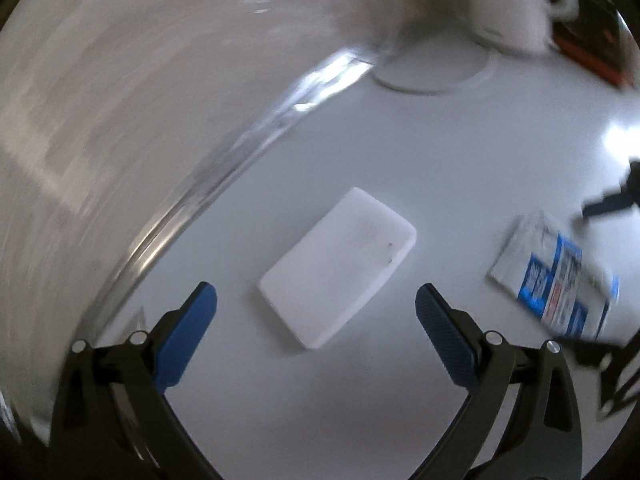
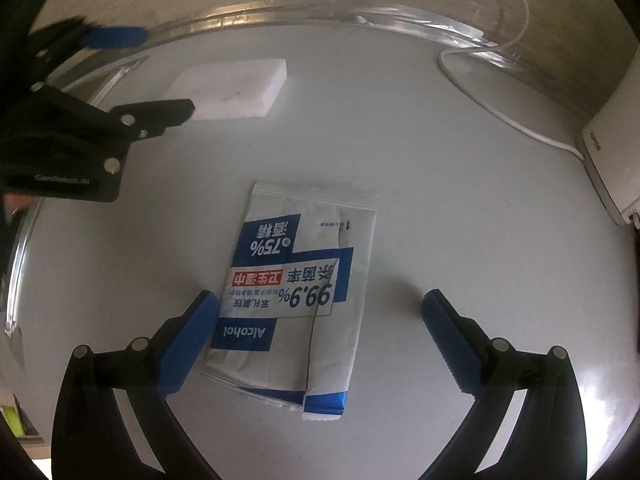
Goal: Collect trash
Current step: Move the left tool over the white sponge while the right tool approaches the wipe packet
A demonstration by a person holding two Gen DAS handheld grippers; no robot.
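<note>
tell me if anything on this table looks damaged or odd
The alcohol wipe packet between the right gripper's open fingers is torn open and creased, its lower edge ragged, clearly used trash. The white foam block ahead of the open left gripper has small dark marks but is intact.

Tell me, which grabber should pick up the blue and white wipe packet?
The right one, probably. The right gripper is open with the wipe packet lying between its blue fingers. The left gripper is open too, but it faces the white block, with the packet off to its side.
</note>
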